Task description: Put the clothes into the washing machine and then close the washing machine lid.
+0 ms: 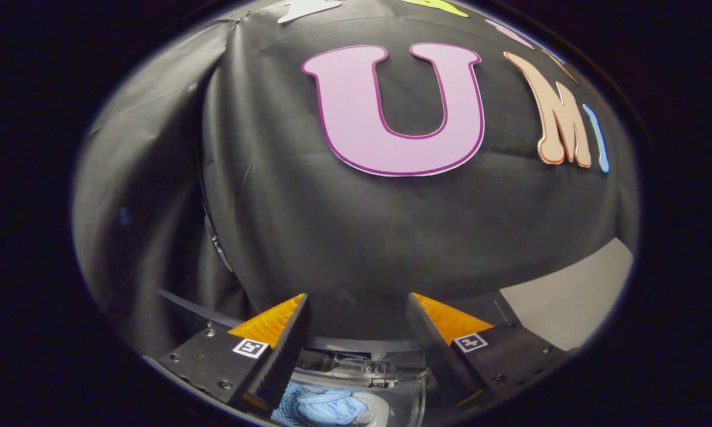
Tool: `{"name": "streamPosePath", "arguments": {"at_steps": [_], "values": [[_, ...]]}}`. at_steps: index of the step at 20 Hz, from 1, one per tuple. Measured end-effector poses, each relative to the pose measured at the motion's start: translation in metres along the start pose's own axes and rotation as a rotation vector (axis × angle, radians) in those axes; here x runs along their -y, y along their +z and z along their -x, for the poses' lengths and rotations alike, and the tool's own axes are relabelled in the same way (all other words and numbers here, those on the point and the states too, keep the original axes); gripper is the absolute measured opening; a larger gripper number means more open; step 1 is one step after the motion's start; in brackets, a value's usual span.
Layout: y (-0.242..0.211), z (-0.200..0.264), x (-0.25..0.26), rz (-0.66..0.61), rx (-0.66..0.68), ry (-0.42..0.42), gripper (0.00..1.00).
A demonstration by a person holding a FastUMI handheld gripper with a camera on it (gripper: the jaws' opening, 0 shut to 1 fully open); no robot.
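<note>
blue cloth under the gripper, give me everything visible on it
The blue cloth is a light blue, soft, crumpled bundle with folds and paler ridges. It lies inside the washing machine, against its shiny curved wall, below and between the fingers of the open gripper. Neither finger touches it; part is hidden behind one finger.

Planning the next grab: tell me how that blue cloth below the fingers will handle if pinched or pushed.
The blue cloth lies bunched in soft folds, so it will probably flop and drape. It looks thin, likely light. The gripper hangs open above it, touching nothing.
</note>
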State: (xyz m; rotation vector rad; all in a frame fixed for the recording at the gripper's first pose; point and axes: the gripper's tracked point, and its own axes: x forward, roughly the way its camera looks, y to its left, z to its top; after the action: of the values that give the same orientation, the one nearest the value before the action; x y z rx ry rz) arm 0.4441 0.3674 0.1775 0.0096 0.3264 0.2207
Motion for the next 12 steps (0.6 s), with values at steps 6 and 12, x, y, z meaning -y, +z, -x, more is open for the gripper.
{"name": "streamPosePath", "arguments": {"at_steps": [6,12], "values": [[-0.047,0.066,-0.01,-0.003,-0.036,0.06,0.97],[-0.045,0.129,-0.016,-0.015,0.062,0.103,0.98]]}}
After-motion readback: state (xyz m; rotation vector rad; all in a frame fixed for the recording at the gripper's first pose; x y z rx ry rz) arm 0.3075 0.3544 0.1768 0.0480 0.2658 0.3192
